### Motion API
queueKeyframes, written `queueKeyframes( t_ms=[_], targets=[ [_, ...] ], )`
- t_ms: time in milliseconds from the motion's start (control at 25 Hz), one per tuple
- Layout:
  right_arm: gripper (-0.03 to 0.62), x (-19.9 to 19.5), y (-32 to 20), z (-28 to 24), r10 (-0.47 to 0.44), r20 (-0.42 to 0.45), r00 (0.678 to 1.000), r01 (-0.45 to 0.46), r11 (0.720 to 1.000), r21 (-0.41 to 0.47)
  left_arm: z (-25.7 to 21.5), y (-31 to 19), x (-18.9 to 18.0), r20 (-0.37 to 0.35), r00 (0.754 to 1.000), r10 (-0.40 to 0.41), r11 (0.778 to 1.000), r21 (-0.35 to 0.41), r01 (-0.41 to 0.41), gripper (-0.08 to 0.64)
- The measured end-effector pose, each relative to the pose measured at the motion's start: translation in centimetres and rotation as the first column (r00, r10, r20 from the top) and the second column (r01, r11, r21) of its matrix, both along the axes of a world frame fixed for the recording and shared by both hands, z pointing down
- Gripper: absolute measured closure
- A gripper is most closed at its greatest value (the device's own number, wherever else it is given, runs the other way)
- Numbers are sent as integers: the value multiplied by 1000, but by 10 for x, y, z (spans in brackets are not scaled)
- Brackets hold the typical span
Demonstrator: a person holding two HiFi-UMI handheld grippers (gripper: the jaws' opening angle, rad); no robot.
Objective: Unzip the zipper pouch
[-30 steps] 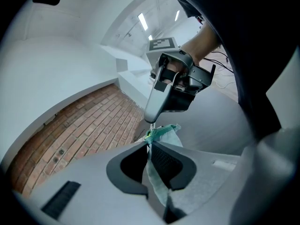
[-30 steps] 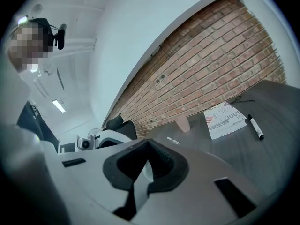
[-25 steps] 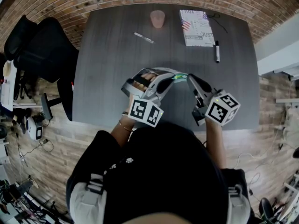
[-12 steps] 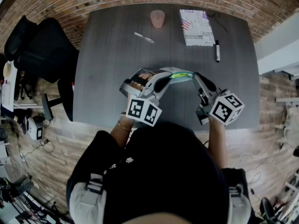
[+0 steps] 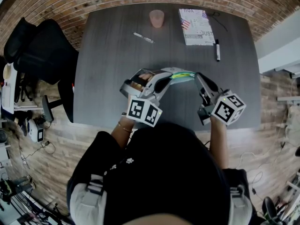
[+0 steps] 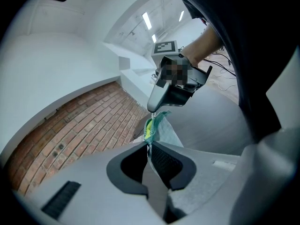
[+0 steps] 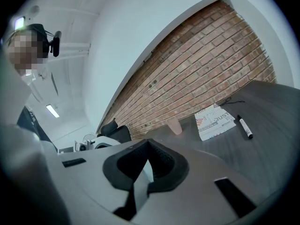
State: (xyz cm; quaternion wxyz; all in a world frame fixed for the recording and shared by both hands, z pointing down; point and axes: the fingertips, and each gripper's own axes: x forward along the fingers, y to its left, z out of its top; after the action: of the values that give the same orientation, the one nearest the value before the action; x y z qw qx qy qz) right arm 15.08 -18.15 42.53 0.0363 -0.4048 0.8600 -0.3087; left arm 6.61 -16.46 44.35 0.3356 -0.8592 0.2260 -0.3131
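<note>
The left claw [image 6: 149, 148] is pinched narrow on one end of the zipper pouch [image 6: 158, 128], a teal fabric pouch with a yellow-green strip. The pouch is held up over the near middle of the dark grey bench [image 5: 112, 64]. The right claw [image 7: 146, 168] is closed tight at the pouch's other end. The pale sliver between its pads may be the zipper pull, but it is too small to tell. Along the bench's far edge are a pink cup [image 5: 156, 18], a printed booklet [image 5: 197, 28], a black marker [image 5: 217, 50] and a pen [image 5: 143, 37].
</note>
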Motion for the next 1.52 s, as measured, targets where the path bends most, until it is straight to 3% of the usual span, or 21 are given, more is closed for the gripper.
queueKeyframes(
  t_ms=[960,1120,1320,1520],
  targets=[
    [592,16,-3,4,44,25,999,-43,999,-20,4,-1,-7,-4,1000,-23,1000,-20,23,535],
    [592,17,-7,-8,27,34,999,-28,999,27,4,-4,-12,-9,999,-43,999,-28,42,535],
    [592,26,-5,0,64,20,998,-64,998,-2,5,-4,-14,-5,999,-43,999,-31,43,535],
    [592,28,-7,-8,60,31,998,-61,998,28,5,-5,-16,-12,999,-52,998,-37,52,535]
  ],
)
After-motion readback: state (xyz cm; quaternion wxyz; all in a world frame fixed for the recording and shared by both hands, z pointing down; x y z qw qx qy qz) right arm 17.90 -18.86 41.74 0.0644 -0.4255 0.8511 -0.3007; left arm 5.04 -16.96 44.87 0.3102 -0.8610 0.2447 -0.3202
